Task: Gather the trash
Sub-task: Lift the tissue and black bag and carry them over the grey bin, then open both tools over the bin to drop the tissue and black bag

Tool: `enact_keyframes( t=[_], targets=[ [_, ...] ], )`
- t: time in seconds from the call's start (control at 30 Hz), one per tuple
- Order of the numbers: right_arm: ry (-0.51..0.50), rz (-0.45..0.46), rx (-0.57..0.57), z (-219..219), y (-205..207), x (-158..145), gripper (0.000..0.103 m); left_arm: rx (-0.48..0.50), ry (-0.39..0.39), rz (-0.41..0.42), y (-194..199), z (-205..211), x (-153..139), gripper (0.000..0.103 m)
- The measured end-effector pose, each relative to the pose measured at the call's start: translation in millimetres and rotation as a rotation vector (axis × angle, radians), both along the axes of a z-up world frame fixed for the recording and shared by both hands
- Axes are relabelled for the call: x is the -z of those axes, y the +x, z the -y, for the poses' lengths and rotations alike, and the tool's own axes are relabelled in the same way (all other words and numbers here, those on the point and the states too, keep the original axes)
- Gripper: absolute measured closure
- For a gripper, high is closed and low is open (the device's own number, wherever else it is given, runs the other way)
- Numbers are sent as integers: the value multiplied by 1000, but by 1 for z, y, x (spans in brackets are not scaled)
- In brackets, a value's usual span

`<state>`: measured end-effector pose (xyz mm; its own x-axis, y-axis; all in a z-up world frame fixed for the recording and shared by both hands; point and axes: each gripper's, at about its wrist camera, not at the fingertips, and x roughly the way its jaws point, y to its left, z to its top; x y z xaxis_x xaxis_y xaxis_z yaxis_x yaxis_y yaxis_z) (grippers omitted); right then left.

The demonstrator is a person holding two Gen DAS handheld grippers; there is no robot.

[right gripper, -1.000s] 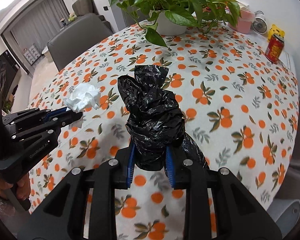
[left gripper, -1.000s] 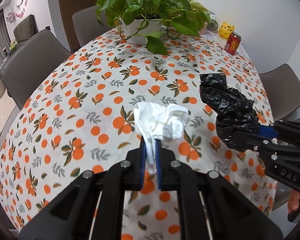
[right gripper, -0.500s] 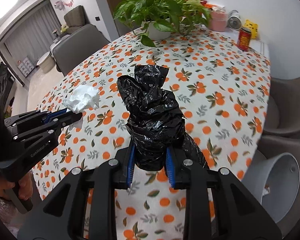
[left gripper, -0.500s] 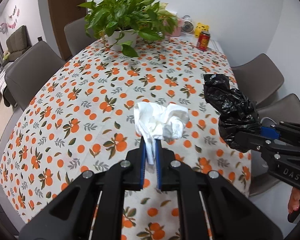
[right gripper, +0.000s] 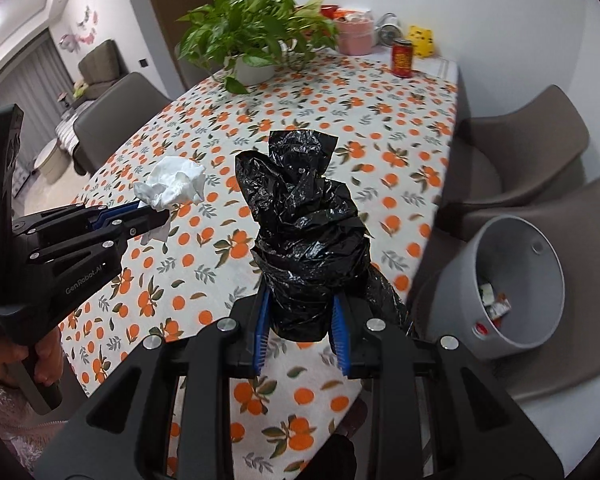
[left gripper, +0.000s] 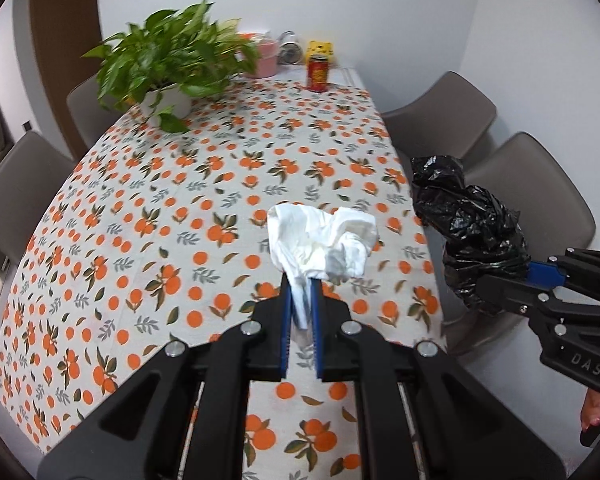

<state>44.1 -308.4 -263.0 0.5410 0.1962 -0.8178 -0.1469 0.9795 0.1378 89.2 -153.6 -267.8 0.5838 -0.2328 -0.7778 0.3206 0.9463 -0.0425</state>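
Left gripper (left gripper: 300,300) is clamped tight on a crumpled white paper tissue (left gripper: 320,244), which sticks up just past its fingertips. To its right, the right gripper (right gripper: 300,320) is pinched on a bunched black plastic bag (right gripper: 304,240). Beyond and to the right of that one sits a round grey waste bin (right gripper: 512,280), litter inside.

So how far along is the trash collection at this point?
Pickup looks done: the left gripper clamps the crumpled white tissue, the right gripper the scrunched black plastic bag. Both are held above the table. Left: dropping them into the grey round bin, which already holds scraps.
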Motion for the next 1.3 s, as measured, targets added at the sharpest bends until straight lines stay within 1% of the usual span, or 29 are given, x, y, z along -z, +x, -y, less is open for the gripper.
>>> enact_keyframes(
  t=[0.2,0.4,0.47,0.6,0.7,0.83,0.97,1.17,1.3],
  targets=[
    [22,9,127,24,-44,-5,78,122,13,9,-18,29,-6,94],
    [41,0,229,57,-74,-5,78,233,27,10,-36,66,-8,94],
    [45,-3,250,75,-81,-4,78,254,34,18,-39,80,-9,94],
    [53,-14,263,111,-85,0,78,264,44,32,-41,111,-12,94],
    [56,-28,281,148,-83,5,78,261,51,25,-36,140,-11,94],
    [58,-33,317,193,-79,8,78,282,68,24,-27,186,-8,94],
    [53,-42,325,236,-67,14,78,299,52,15,-11,234,-3,94],
    [46,-47,307,283,-33,28,78,308,43,-14,18,291,17,94],
    [52,-54,286,301,-9,39,77,315,46,-33,34,321,32,93]
  ],
)
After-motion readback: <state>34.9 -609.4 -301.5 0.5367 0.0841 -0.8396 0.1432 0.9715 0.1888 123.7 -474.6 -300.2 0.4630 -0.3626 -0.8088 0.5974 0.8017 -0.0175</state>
